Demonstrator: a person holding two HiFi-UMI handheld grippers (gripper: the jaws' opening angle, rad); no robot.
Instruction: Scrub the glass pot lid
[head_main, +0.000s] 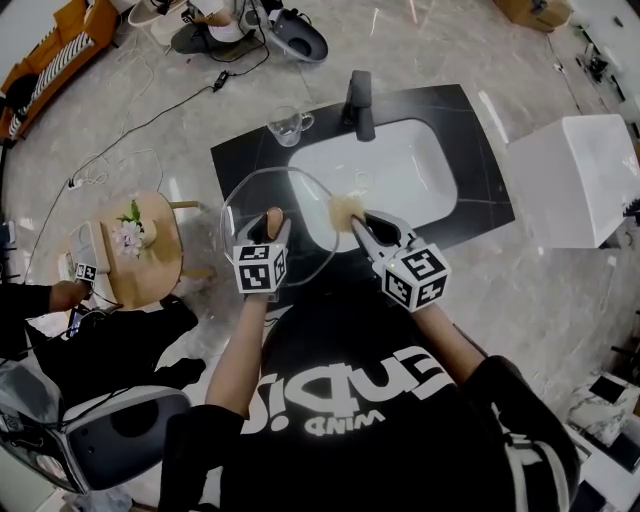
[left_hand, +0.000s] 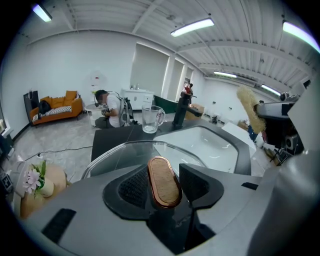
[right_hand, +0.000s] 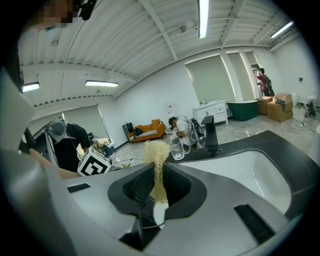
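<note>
Lid (head_main: 255, 200) work here is best done over the basin, and it is already close. The black worktop (head_main: 480, 170) carries a white sink (head_main: 400, 170), and the glass hangs in the air above the sink's left edge, part over basin and part over worktop.

The left claw (head_main: 272, 218) is clamped on the oval knob (left_hand: 162, 180) at the lid's centre, one jaw on each long side, with the glass spreading out beyond it. The right claw (head_main: 358, 222) is pinched on a pale fibrous scrubber (right_hand: 156, 150), whose tuft stands up past the jaw tips. In the head view the scrubber sits just at the lid's right rim. The left gripper view shows it up and off to the right, so it looks clear of the glass.

To scrub well, I'd hold the knob grip firm, since that one hold must resist every stroke. Tilt the lid slightly towards the right claw and lay the tuft flat on the glass, not on its tip. Short strokes from rim towards knob should twist the lid least. Light pressure seems wise, because the scrubber is held by a thin fold and could slip out. Shifting the lid rightwards over the basin would also keep it away from the mug (head_main: 285, 125) and tap (head_main: 360, 105).
</note>
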